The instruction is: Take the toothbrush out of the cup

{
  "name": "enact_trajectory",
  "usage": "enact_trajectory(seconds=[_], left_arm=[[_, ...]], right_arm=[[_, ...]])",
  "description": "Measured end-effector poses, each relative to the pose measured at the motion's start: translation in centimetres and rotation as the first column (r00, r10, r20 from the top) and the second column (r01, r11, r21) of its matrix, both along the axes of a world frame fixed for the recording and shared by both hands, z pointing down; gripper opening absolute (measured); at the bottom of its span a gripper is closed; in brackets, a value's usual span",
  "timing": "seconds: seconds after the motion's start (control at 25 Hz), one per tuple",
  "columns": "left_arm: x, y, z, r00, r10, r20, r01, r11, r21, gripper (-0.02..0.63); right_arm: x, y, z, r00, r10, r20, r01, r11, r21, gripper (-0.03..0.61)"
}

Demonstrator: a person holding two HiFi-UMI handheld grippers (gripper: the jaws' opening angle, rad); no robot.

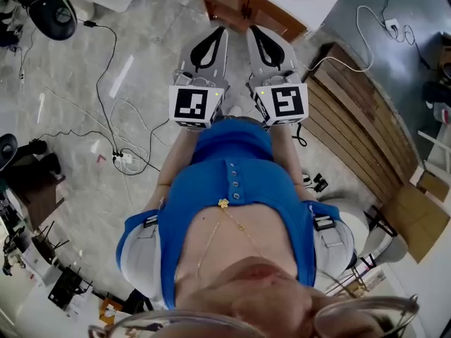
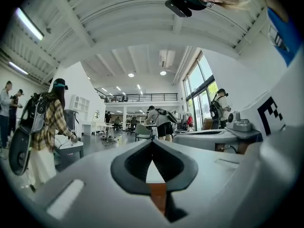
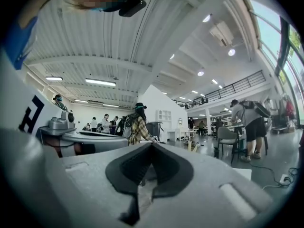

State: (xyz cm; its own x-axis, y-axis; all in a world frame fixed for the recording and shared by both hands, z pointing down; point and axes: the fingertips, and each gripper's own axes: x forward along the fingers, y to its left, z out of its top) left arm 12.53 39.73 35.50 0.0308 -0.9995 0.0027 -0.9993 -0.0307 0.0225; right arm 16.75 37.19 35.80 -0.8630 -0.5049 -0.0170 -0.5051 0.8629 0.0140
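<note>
Toothbrush and cup: not visible in any view, so their place cannot be told.

Head view: the left gripper (image 1: 219, 32) and right gripper (image 1: 254, 31) sit upper centre of the frame, side by side and close but apart, both pointing level away from the person's blue button-front top (image 1: 232, 182). The black-and-white marker cube of the left one (image 1: 196, 105) and that of the right one (image 1: 282, 103) sit just above the top's hem. Under them is a grey marbled floor (image 1: 77, 118), with thin black cables (image 1: 102, 104) running down the left half to a white power strip (image 1: 125, 158). A brown slatted wooden panel (image 1: 359, 132) lies at the right, a brown wooden cabinet edge (image 1: 246, 9) at the top centre.

Left gripper view: the left gripper (image 2: 153, 142), lower centre, has its black-padded tongs pressed together at the tips, pinching nothing. Behind is a big white hall; a person in a plaid shirt with a backpack (image 2: 50, 122) stands at the left, tall windows (image 2: 197, 87) at the right.

Right gripper view: the right gripper (image 3: 152, 145), lower centre, tongs also pressed together tip to tip, nothing between. The plaid-shirted person (image 3: 137, 127) is at centre, a grey chair (image 3: 223, 137) at the right, and another person with a backpack (image 3: 249, 122) just right of it.
</note>
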Motion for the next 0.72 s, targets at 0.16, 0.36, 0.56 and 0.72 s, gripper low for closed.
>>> enact_trajectory(seconds=[0.16,0.36,0.56,0.72], left_arm=[[-1.4,-2.2,0.0,0.999,0.039,-0.017,-0.039,0.999,0.005,0.002],[-4.0,-5.2,0.0,0.995,0.092,-0.041,-0.092,0.996,-0.003,0.002],[-7.3,-8.0,0.0,0.99,0.135,-0.043,-0.136,0.991,-0.013,0.001],[-9.8,-9.7,-0.2,0.987,0.158,-0.031,-0.159,0.987,-0.014,0.002]], right_arm=[[-1.6,-1.9,-0.1,1.0,0.026,-0.009,-0.026,1.0,0.009,0.002],[-4.2,-4.6,-0.3,0.998,0.056,-0.022,-0.056,0.998,0.017,0.002],[-7.3,-7.3,-0.7,0.996,0.085,-0.006,-0.084,0.996,0.02,0.002],[-10.0,-9.0,-0.9,0.995,0.098,0.002,-0.098,0.995,0.023,0.002]])
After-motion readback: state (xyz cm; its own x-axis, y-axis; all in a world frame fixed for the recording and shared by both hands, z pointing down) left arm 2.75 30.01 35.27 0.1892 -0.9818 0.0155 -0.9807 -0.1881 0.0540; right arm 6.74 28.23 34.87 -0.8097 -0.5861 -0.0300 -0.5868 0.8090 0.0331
